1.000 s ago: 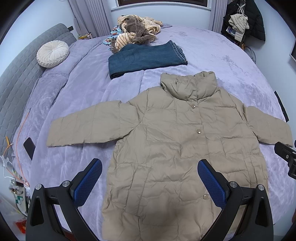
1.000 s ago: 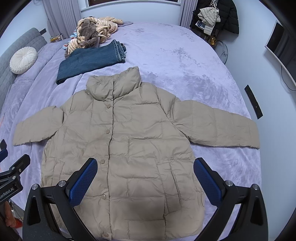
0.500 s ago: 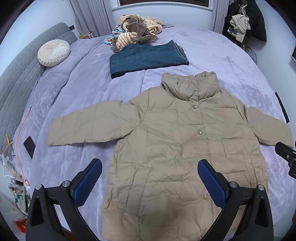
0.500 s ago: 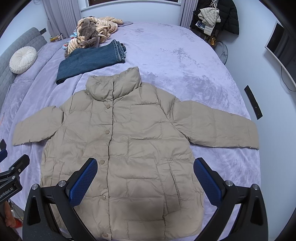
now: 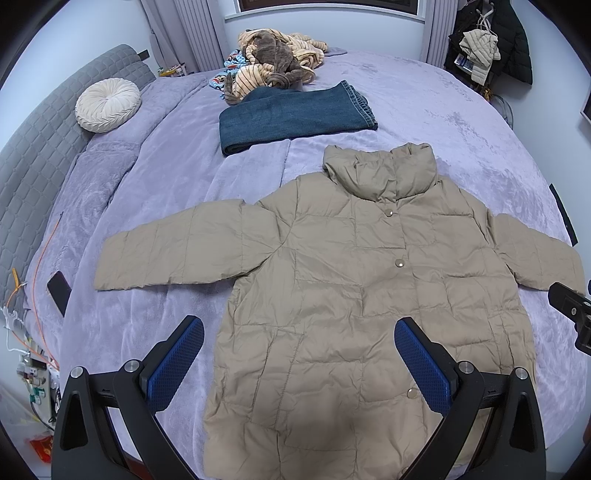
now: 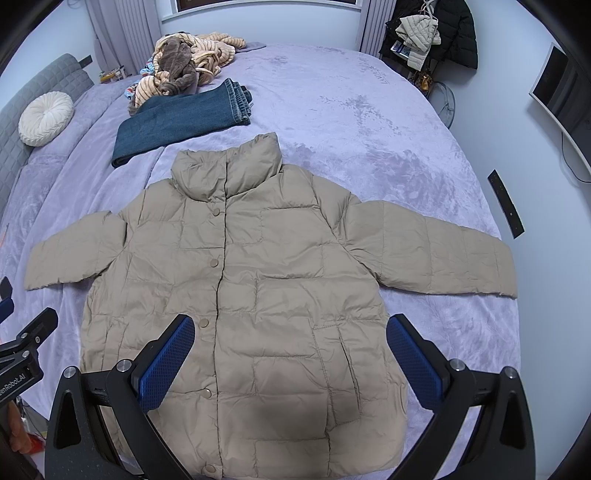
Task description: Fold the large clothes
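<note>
A beige quilted puffer jacket (image 5: 354,288) (image 6: 258,280) lies flat and face up on the lilac bed, buttoned, collar toward the far side, both sleeves spread sideways. My left gripper (image 5: 299,328) hovers open above the jacket's lower left part, its blue pads wide apart and holding nothing. My right gripper (image 6: 290,325) hangs open over the jacket's lower middle, also holding nothing. Each gripper's body shows at the edge of the other's view.
Folded blue jeans (image 5: 295,114) lie beyond the collar, with a heap of striped and brown clothes (image 5: 277,70) behind. A round white cushion (image 5: 108,105) rests by the grey headboard. A dark phone (image 5: 59,291) lies at the bed's left edge. Coats (image 6: 432,33) hang at back right.
Both views have shifted only slightly, as if the grippers drifted a little. The jacket has not moved, and both grippers stay open.
</note>
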`<state>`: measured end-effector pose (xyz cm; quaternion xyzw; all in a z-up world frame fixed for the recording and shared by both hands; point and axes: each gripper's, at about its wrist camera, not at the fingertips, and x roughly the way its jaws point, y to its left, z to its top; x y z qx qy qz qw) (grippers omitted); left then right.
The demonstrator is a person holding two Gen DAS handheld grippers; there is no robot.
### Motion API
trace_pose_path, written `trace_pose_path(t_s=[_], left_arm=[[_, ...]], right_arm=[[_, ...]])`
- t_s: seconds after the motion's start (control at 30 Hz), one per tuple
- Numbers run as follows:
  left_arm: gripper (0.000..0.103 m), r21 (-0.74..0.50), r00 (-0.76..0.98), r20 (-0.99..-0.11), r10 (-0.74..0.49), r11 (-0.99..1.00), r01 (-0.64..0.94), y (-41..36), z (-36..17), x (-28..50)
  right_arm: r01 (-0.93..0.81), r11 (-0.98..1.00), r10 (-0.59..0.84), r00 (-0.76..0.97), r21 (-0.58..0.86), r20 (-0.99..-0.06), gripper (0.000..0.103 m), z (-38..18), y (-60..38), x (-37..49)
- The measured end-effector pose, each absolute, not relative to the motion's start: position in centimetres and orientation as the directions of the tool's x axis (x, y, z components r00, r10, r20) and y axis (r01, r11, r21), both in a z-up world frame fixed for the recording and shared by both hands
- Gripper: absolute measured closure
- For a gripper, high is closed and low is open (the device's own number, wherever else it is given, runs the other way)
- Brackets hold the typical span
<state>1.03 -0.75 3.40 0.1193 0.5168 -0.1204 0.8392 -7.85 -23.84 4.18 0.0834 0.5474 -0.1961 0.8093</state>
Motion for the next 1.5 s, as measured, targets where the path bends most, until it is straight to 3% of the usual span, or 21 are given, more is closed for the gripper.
trace_pose_path(t_s=[1.1, 1.5], left_arm=[[0.000, 0.044, 0.409, -0.907, -0.097, 0.946, 0.321, -0.9, 2.5, 1.7], [0.000, -0.068, 0.316, -0.936, -0.152, 0.962, 0.263, 3.5, -2.3, 4.9]], right_arm=[[0.416, 0.905, -0.223, 0.299, -0.083, -0.928, 0.000, 3.2, -23.9, -7.2], [0.437, 0.900, -0.144, 0.302, 0.003, -0.942, 0.000, 1.0, -23.1, -5.7]])
